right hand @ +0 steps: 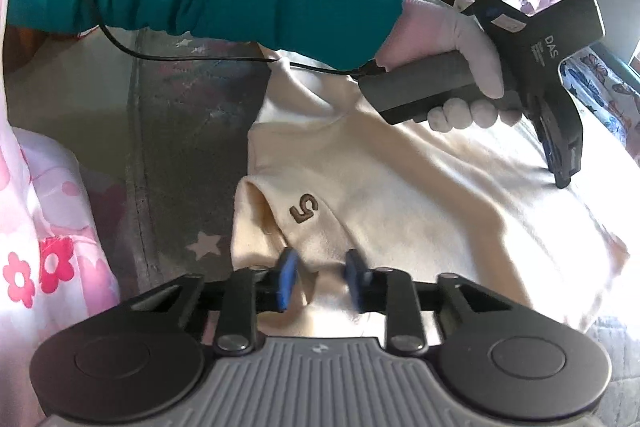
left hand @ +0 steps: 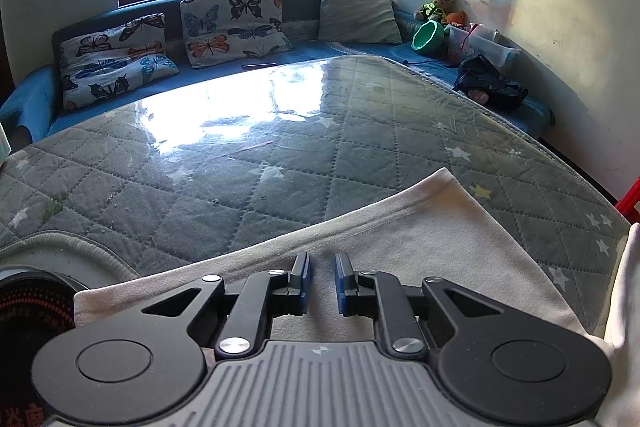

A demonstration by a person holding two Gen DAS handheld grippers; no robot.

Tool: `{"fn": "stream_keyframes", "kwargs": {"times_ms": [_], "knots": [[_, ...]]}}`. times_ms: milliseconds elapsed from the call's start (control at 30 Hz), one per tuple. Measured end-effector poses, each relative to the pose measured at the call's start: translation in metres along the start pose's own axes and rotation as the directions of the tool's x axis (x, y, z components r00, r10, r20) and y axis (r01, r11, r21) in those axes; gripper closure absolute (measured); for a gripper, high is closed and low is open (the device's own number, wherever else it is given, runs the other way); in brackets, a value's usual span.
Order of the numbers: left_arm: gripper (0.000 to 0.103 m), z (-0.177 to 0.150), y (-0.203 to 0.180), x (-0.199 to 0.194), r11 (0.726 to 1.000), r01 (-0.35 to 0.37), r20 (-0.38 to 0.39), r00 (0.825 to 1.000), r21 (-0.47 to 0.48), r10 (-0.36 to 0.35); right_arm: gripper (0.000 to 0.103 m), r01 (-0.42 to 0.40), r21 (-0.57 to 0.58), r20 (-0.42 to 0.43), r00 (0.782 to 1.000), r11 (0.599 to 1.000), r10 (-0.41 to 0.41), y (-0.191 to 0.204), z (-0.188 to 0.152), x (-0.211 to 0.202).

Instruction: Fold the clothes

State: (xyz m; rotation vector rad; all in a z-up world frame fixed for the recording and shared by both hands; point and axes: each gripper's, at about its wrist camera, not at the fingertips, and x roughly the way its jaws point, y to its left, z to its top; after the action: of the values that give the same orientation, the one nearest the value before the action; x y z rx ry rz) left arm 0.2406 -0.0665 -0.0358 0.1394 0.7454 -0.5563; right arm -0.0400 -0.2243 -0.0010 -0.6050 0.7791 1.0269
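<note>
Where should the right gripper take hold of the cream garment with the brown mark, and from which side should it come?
Probably at the sleeve cuff of the cream garment, just in front of the right gripper. The cuff is a free, folded end lying at the cloth's edge on the grey quilted mat, so thin fingers can pinch it. Come from the near side, angled downward, away from the left gripper pressing the far edge.
</note>
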Motion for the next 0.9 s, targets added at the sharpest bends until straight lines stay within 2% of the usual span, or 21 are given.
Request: {"fn": "stream_keyframes", "kwargs": {"times_ms": [67, 133, 233, 367, 500, 600, 667, 767, 900], "knots": [[0.088, 0.0, 0.001, 0.0, 1.0, 0.002, -0.001, 1.0, 0.001, -0.002, 0.097, 0.016, 0.011, 0.003, 1.0, 1.0, -0.016, -0.002, 0.0, 0.001], [0.088, 0.0, 0.001, 0.0, 1.0, 0.003, 0.0, 1.0, 0.003, -0.003, 0.099, 0.003, 0.031, 0.02, 1.0, 1.0, -0.003, -0.004, 0.0, -0.003], [0.088, 0.0, 0.0, 0.0, 1.0, 0.002, 0.003, 1.0, 0.006, -0.003, 0.099, -0.042, 0.026, 0.031, 0.999, 0.999, 0.042, 0.001, -0.001, -0.011], [0.088, 0.0, 0.0, 0.0, 1.0, 0.002, 0.007, 1.0, 0.005, -0.002, 0.099, -0.08, -0.017, 0.002, 0.997, 0.997, 0.08, 0.015, -0.006, -0.013], [0.088, 0.0, 0.0, 0.0, 1.0, 0.002, 0.009, 1.0, 0.001, -0.002, 0.096, -0.088, 0.037, 0.019, 0.996, 0.995, 0.087, 0.008, -0.001, -0.014], [0.088, -0.002, 0.001, -0.006, 1.0, -0.005, 0.018, 1.0, -0.007, 0.005, 0.095, -0.123, 0.1, 0.044, 0.992, 0.987, 0.119, -0.001, 0.003, -0.022], [0.087, -0.003, 0.002, -0.011, 1.0, -0.01, 0.025, 1.0, -0.013, 0.01, 0.094, -0.1, 0.145, 0.059, 0.994, 0.984, 0.092, -0.009, 0.002, -0.028], [0.087, -0.011, 0.005, -0.033, 0.999, 0.009, 0.054, 0.999, -0.045, -0.007, 0.09, -0.017, 0.215, 0.063, 0.998, 0.976, 0.004, -0.023, -0.006, -0.031], [0.087, -0.037, -0.002, -0.074, 1.0, 0.019, 0.095, 0.995, -0.012, -0.018, 0.086, 0.078, 0.308, 0.053, 0.994, 0.948, -0.099, -0.042, -0.018, -0.028]]}}
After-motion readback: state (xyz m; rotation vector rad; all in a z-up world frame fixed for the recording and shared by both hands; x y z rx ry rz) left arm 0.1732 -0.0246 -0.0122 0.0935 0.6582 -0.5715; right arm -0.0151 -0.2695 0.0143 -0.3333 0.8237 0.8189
